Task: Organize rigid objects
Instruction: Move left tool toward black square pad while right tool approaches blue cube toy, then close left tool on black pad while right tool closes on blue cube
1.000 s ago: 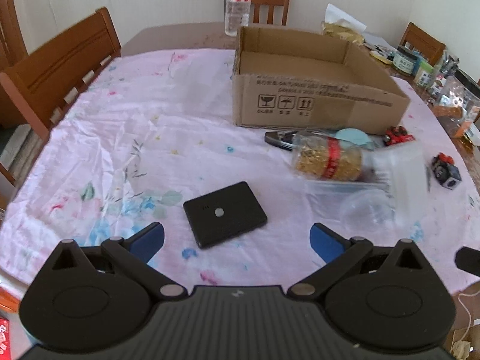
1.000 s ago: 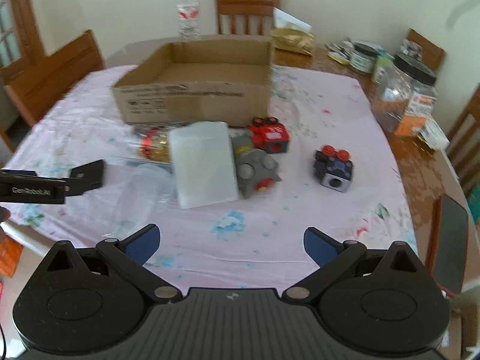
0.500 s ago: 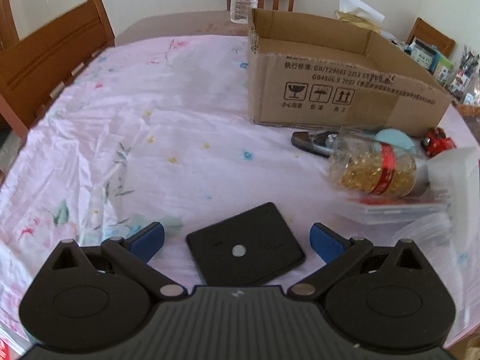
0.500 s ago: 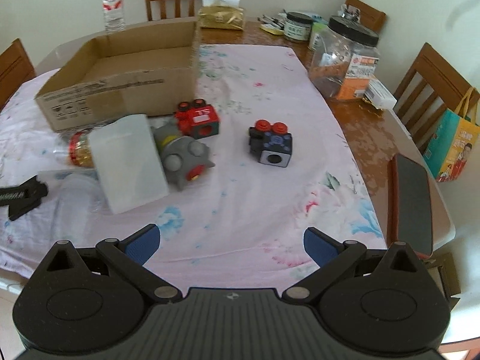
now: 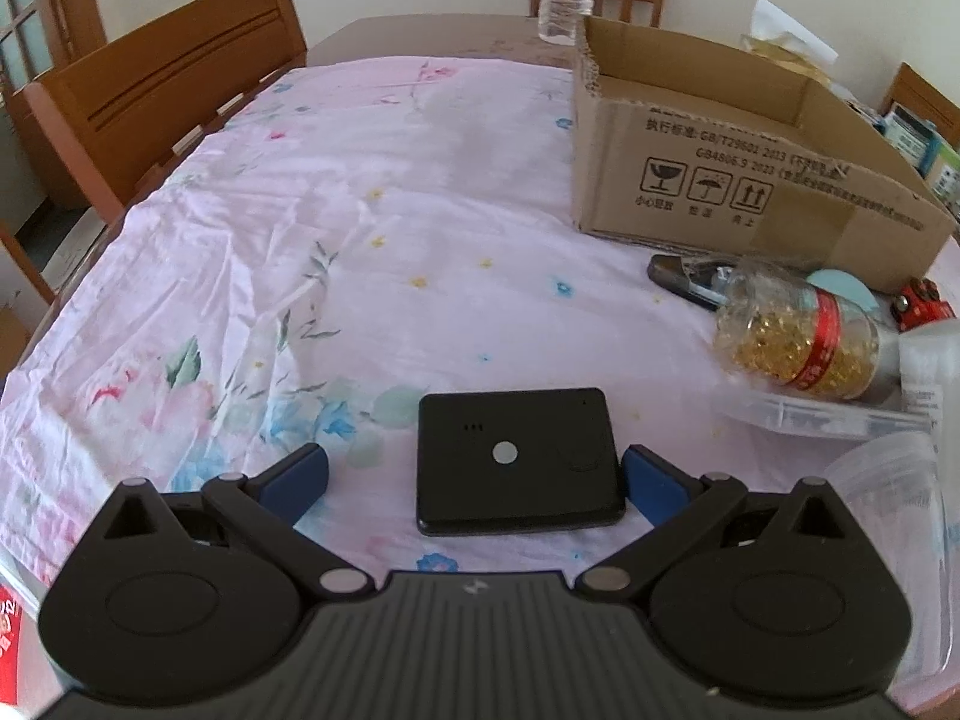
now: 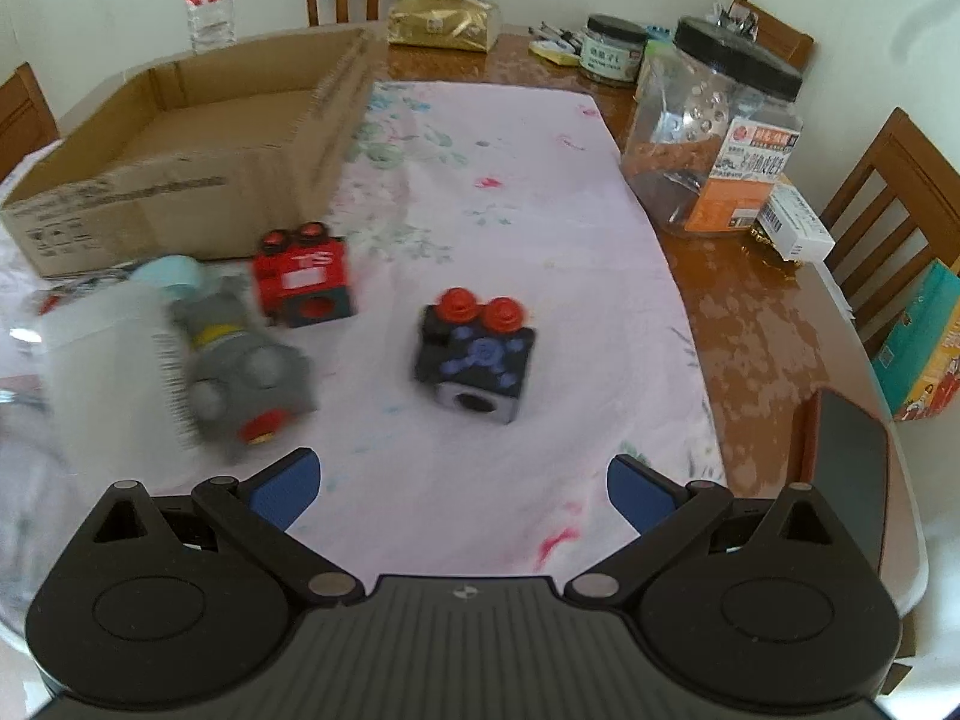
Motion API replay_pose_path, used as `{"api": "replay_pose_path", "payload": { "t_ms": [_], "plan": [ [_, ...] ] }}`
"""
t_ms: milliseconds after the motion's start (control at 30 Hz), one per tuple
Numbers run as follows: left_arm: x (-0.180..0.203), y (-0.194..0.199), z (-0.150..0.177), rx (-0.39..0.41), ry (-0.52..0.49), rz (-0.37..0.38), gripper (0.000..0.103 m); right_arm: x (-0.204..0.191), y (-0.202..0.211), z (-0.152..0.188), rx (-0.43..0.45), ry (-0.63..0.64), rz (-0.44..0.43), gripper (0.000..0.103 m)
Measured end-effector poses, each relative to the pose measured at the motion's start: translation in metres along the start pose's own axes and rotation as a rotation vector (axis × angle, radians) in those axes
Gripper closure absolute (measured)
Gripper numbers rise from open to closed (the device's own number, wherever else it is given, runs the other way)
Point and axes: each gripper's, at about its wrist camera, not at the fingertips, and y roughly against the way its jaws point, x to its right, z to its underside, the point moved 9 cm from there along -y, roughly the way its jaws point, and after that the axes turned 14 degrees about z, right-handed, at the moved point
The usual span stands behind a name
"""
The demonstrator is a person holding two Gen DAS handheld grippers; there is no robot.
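Both my grippers gape wide and empty: left gripper [image 5: 474, 474] straddles a black box [image 5: 517, 461], right gripper [image 6: 461, 483] faces a black cube [image 6: 474, 360].

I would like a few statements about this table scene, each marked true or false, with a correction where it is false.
1. The left gripper has its jaws open around the black flat device. True.
2. The cardboard box is full of toys. False: the part of its inside that shows is empty.
3. The bottle of golden capsules lies on its side. True.
4. The right gripper is shut on the black toy cube. False: its jaws are open and the cube sits on the cloth ahead of them.
5. The red toy cube lies on the cloth near the box. True.
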Motion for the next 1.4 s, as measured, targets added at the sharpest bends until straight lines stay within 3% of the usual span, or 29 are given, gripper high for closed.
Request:
{"api": "replay_pose_path", "payload": {
  "t_ms": [267, 433, 900, 1267, 1400],
  "plan": [
    [0.002, 0.001, 0.002, 0.023, 0.048, -0.039, 0.0, 0.011, -0.039, -0.007, -0.024, -0.018, -0.058, 0.0],
    [0.003, 0.001, 0.003, 0.032, 0.071, -0.058, 0.0, 0.001, -0.042, -0.013, 0.031, 0.016, -0.057, 0.0],
    [0.003, 0.002, 0.002, 0.034, 0.067, -0.054, 0.0, -0.001, -0.041, -0.014, 0.128, -0.124, 0.022, 0.0],
    [0.003, 0.002, 0.002, 0.039, 0.055, -0.048, 0.0, -0.018, -0.041, -0.024, 0.122, -0.099, 0.004, 0.0],
    [0.004, 0.002, 0.002, 0.044, 0.049, -0.046, 0.0, -0.027, -0.038, -0.028, 0.148, -0.079, -0.01, 0.008]
  ]
}}
